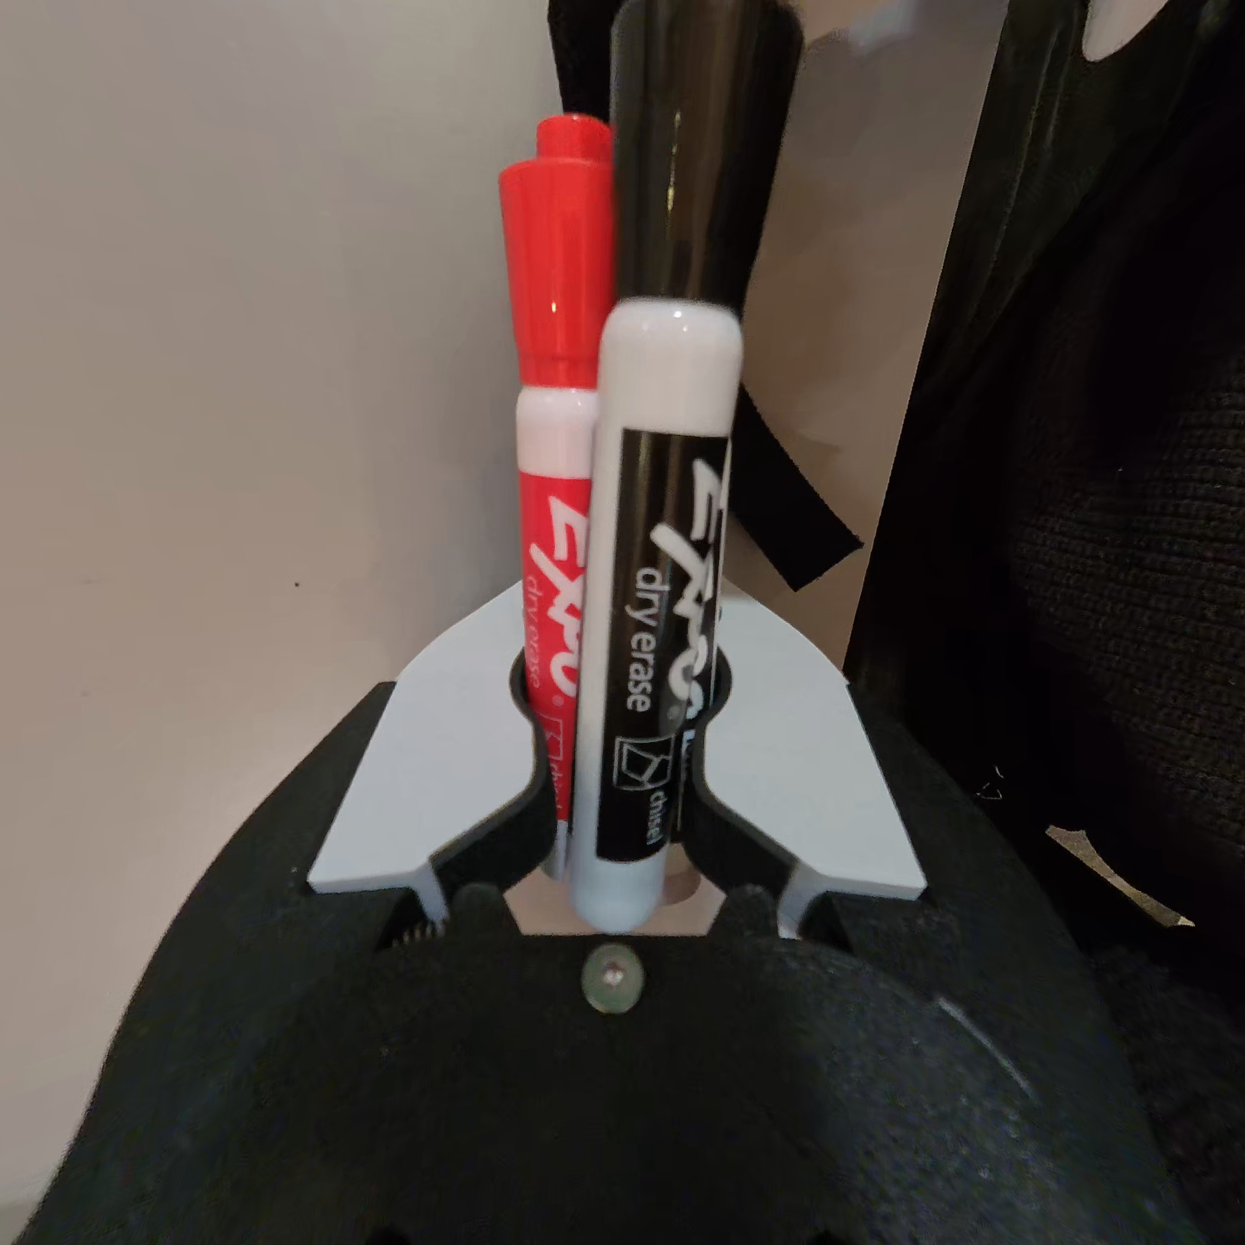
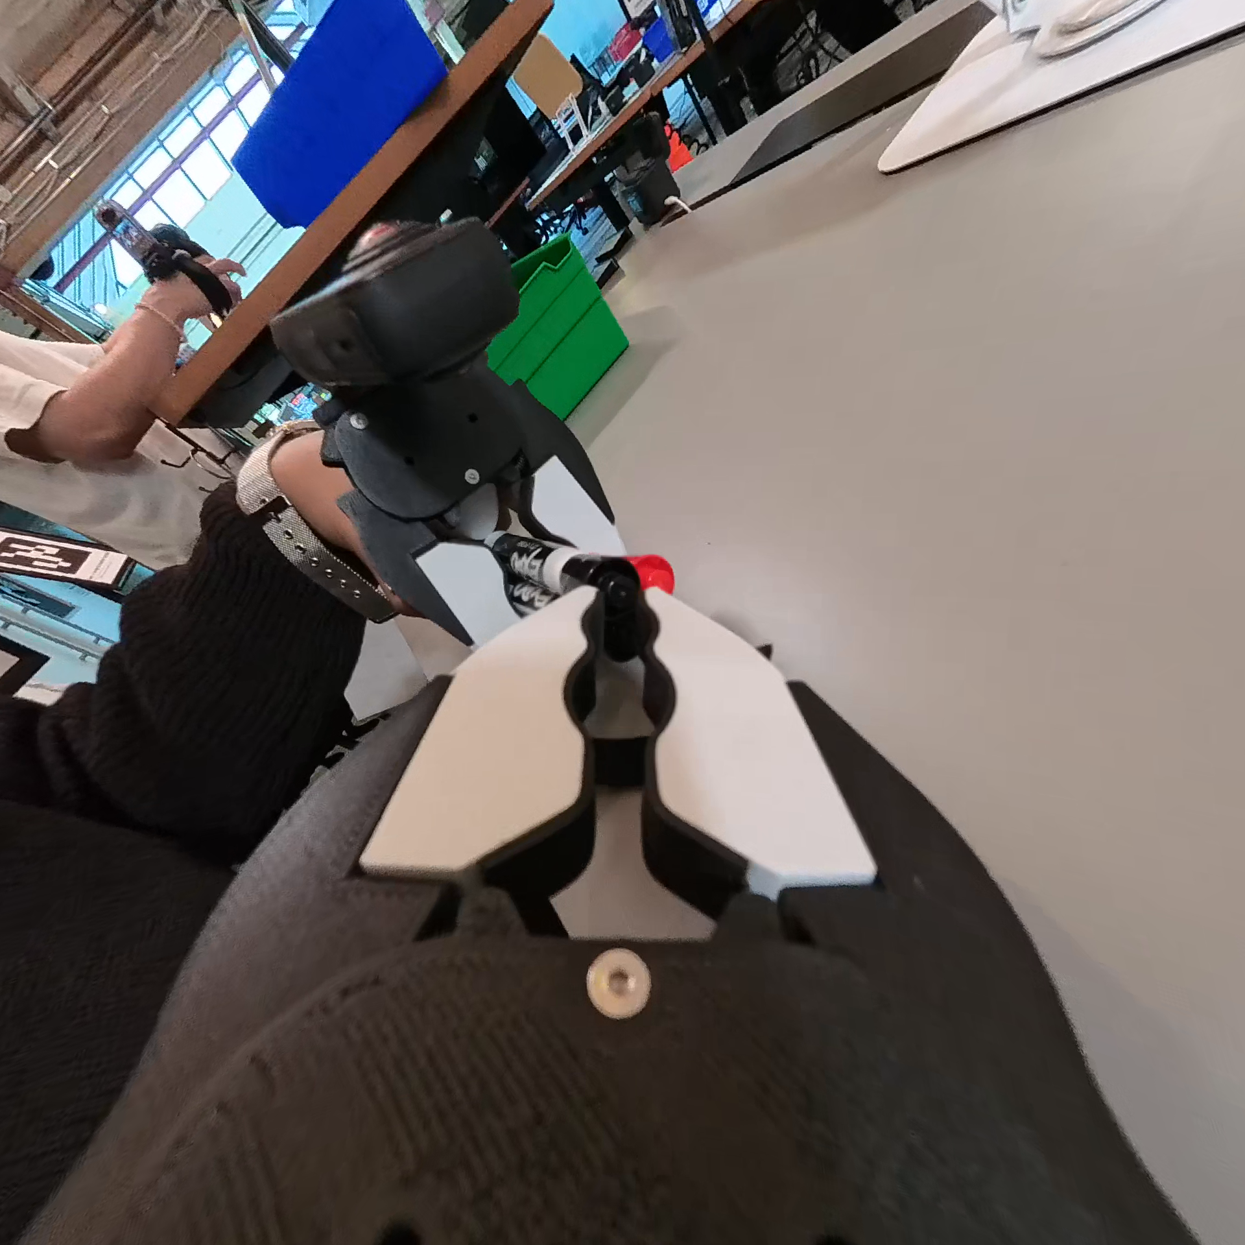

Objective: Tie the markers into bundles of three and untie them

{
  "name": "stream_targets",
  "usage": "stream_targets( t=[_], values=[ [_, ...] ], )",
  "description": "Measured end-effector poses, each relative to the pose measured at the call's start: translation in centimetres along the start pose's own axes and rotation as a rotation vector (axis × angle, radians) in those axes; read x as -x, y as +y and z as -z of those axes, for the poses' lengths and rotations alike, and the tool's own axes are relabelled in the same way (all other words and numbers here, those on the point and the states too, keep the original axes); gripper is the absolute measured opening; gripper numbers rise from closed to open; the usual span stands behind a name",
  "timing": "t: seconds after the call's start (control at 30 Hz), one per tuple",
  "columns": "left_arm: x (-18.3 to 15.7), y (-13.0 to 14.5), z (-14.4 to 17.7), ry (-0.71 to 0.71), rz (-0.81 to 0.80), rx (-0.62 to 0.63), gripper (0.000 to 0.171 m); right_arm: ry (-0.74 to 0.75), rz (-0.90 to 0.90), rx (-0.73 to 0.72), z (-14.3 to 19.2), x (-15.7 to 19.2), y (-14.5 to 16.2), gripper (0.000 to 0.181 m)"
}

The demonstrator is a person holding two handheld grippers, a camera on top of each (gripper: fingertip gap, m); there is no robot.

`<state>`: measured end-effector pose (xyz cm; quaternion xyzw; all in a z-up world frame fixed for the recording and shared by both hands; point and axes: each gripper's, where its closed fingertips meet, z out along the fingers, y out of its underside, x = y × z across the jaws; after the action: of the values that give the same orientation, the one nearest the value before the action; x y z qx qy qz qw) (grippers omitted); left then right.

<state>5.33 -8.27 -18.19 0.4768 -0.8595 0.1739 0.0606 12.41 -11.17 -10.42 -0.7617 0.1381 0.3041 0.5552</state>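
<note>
Nearest the lens in the left wrist view, the black-bodied left gripper with white finger plates (image 1: pixel 620 700) is clenched on a cluster of three dry-erase markers, seated in the round notch between its jaws. A white-barrelled black marker with a glossy black cap (image 1: pixel 650 606) lies foremost; a red-capped red marker (image 1: pixel 556 418) sits touching it at 9 o'clock; a second black barrel shows just behind. A flat black fabric strap (image 1: pixel 788 498) trails from behind the cluster toward 3 o'clock, its free end loose. Beyond lies the pale grey tabletop (image 1: pixel 236 404).

In the right wrist view, the matching right gripper (image 2: pixel 621 640) is closed at its tips on something thin and black, judged to be the strap; its exact hold cannot be confirmed. Just past it at 12 o'clock the marker caps point toward the lens. A hand in a black knit sleeve (image 2: pixel 229 660) with a silver mesh watch band (image 2: pixel 303 532) carries the left tool. Farther off stand a green plastic bin (image 2: pixel 559 337) and, at 10 o'clock, a seated person's arm (image 2: pixel 101 397).

Assessment: the strap stage is in hand, and whether it is winding on or coming off cannot be told. The next move calls for steady strap tension while the left clamp holds the three markers together.
</note>
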Motion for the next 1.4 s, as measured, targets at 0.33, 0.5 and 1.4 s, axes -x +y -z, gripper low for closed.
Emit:
stream_targets(
  t=[0.33,0.5,1.4],
  values=[
    [0.0,0.2,-0.1,-0.055,-0.026,0.053,0.043,-0.01,0.031,-0.007,0.3,0.1,-0.2,0.001],
    [0.0,0.1,-0.1,-0.076,-0.039,0.064,0.043,-0.018,0.073,0.001,0.7,0.4,-0.4,0.0],
    [-1.9,-0.8,0.0,-0.027,-0.084,0.027,0.043,0.031,0.958,0.11,1.6,1.8,1.7,0.02]
  ],
)
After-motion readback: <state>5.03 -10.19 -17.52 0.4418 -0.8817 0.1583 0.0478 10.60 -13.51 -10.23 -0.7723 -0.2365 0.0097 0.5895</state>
